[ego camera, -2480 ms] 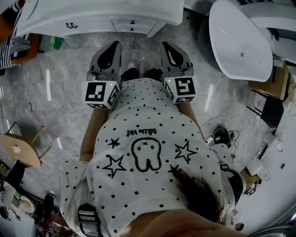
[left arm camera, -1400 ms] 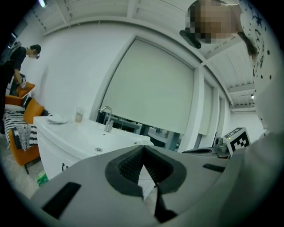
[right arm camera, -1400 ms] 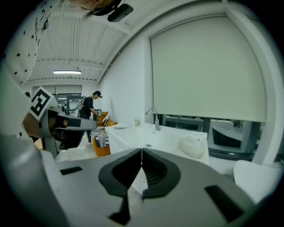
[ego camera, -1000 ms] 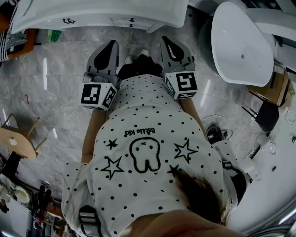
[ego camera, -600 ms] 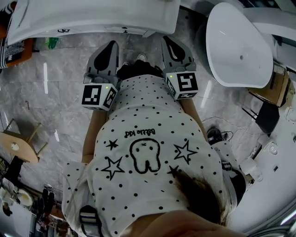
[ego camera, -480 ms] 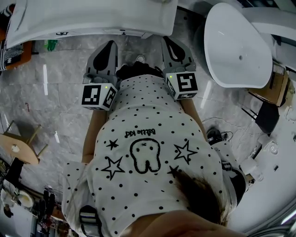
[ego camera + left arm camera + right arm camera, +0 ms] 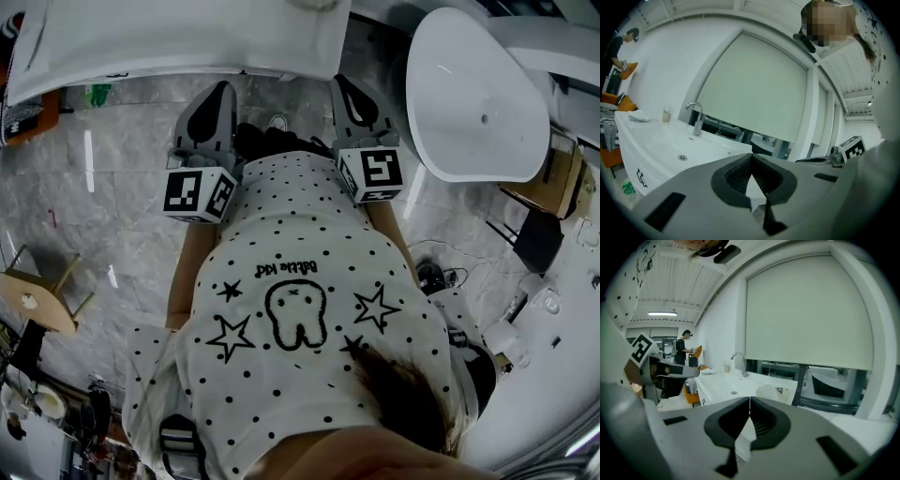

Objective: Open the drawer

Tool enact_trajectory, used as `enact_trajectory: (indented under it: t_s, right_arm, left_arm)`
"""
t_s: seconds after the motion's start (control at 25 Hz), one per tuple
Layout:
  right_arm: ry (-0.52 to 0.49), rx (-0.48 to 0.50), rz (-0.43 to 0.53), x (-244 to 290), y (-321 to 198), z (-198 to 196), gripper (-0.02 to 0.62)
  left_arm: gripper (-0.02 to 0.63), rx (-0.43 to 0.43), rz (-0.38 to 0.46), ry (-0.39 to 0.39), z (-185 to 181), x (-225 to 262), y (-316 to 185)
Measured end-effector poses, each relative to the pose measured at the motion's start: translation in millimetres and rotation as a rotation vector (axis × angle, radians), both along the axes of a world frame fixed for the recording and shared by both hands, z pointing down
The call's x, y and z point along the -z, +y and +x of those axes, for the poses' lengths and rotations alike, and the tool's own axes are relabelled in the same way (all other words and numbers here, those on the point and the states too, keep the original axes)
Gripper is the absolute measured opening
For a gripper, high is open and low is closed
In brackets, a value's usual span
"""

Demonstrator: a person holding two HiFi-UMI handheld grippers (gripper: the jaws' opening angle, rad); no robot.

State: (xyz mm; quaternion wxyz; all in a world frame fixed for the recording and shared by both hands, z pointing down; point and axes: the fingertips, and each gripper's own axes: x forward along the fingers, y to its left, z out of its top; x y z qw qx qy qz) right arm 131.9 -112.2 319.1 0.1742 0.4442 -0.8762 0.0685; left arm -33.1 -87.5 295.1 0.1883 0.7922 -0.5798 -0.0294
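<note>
Drawer (image 7: 262,71): white front, barely seen under the front edge of the counter (image 7: 178,37); judged rigid and free-sliding, best taken by its small, probably slippery dark pull (image 7: 246,71). Left gripper (image 7: 223,91) and right gripper (image 7: 343,86): fingers pressed together, nothing held, both short of that edge.

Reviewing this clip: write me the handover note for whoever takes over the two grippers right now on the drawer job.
Left gripper: jaws shut, nothing between them.
Right gripper: jaws shut, empty.
Both are held out in front of the person, short of the white vanity ahead; neither touches it.
The vanity's front, with a dark handle, shows at the lower left of the left gripper view and looks closed.
Done: nothing opened yet.
Left: close in, open one gripper, grip a handle and pull.
</note>
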Motion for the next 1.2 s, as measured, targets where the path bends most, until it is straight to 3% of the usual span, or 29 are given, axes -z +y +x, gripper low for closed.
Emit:
enact_trajectory:
  t_s: [0.92, 1.2]
  right_arm:
    - [-0.014, -0.012, 0.022, 5, 7, -8, 0.014]
    - [0.095, 0.133, 0.075, 4, 23, -42, 0.014]
  left_arm:
    - [0.005, -0.052, 0.027, -0.042, 1, 9, 2]
    - [0.004, -0.09, -0.007, -0.087, 9, 3, 4]
